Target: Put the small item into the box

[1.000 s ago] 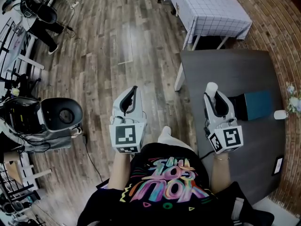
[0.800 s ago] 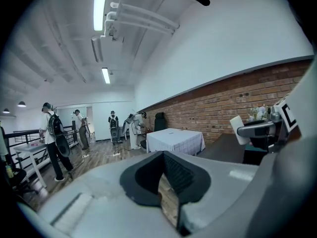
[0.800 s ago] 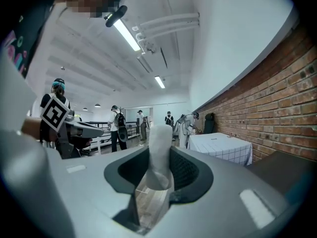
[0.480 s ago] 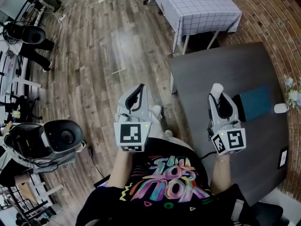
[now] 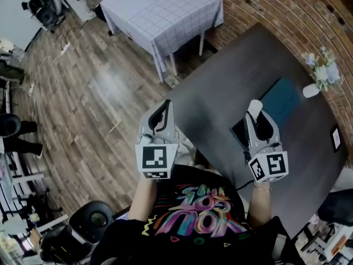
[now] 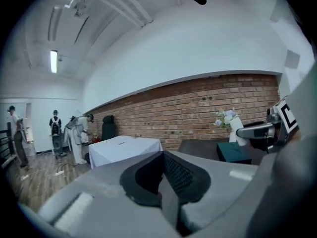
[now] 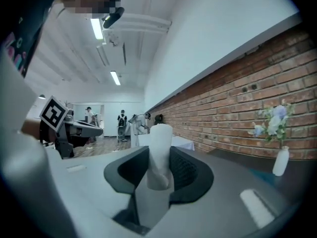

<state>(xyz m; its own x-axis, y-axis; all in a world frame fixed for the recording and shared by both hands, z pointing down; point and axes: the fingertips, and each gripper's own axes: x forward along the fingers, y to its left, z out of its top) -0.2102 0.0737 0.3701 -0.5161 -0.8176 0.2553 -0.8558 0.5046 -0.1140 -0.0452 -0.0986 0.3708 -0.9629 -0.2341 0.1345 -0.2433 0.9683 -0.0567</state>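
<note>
**Light white cylinder clamped in your right gripper, box just ahead**

The small white cylinder sits between the jaws of your right gripper. The jaws stand partly apart and both pads press on its lower half. Its rounded upper end sticks out past the jaw tips. It looks smooth, stiff and light, probably plastic, so weight should not trouble you. Slipping is the likelier problem: a round, glossy body can twist or slide between flat pads if you tilt it sharply. Your hold low on the body looks sound, so keep the cylinder in line with the jaws and lower it free end first.

In the head view the cylinder hangs over the dark table, right at the near end of the teal box. That near end looks darker than the teal part. You cannot tell from here whether it is an opening or a lid, so check before you let go.

A vase of flowers stands just past the far end of the box, so keep your reach short.

Your left gripper is off the table's edge with its jaws closed together and nothing in them. A cloth-covered table stands well beyond.
</note>
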